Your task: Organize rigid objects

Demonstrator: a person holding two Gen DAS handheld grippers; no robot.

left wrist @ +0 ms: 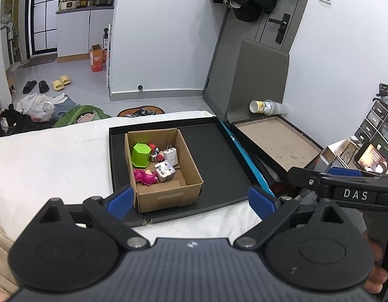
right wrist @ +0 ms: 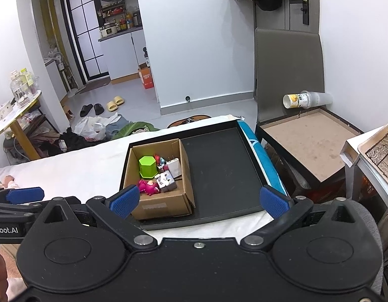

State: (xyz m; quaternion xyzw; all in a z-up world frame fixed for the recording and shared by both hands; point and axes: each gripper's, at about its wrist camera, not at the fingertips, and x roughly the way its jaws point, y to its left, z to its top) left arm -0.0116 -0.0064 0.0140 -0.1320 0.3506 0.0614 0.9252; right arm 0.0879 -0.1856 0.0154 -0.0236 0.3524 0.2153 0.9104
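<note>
A cardboard box stands in the left half of a black tray on a white-covered surface. Inside it lie a green hexagonal container, a pink toy, a white charger plug, a grey-white cube toy and a small red-blue figure. My left gripper hovers open in front of the box, holding nothing. My right gripper is open too, near the tray's front edge.
A low brown-topped table stands right of the tray, with a tipped paper cup stack behind it. A grey chair back leans at the wall. Slippers and bags lie on the floor beyond.
</note>
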